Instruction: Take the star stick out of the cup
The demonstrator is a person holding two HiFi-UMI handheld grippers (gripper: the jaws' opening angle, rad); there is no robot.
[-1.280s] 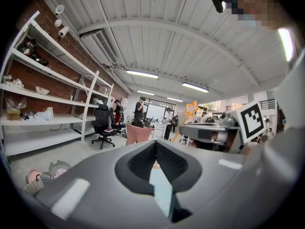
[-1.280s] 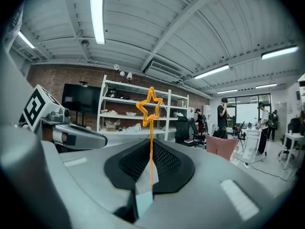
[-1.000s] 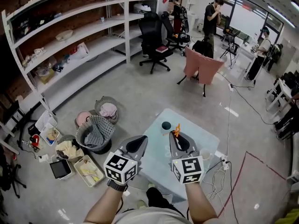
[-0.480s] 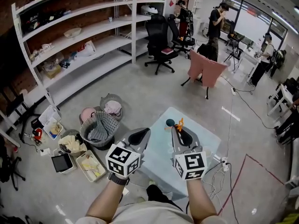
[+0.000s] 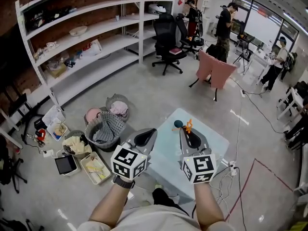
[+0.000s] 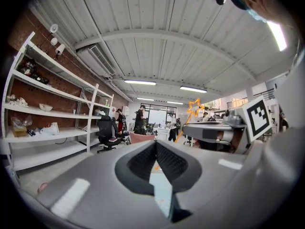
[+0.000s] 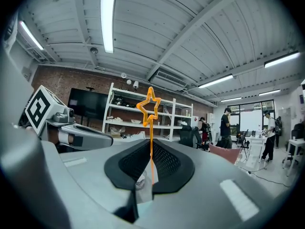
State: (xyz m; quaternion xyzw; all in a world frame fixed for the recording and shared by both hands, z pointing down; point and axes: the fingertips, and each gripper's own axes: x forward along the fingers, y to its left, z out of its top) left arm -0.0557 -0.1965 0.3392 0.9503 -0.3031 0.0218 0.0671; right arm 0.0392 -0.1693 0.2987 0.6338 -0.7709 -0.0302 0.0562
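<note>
Pale table (image 5: 164, 149): cup (image 5: 178, 124) beside star stick (image 7: 151, 107), clamped in right gripper (image 5: 187, 133) jaws.

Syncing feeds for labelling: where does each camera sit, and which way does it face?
Head view: on the head, facing steeply down at the table; forearms, left gripper, right gripper show.
Left gripper view: on that gripper, facing along its shut jaws; right gripper beside.
Right gripper view: along jaws clamping the star stick.
Shared: every view shows the star.

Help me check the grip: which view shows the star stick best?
The right gripper view: the star stick rises full-length between the shut right tongs. The head view shows just a small orange tip; the left gripper view, a far-off star.
</note>
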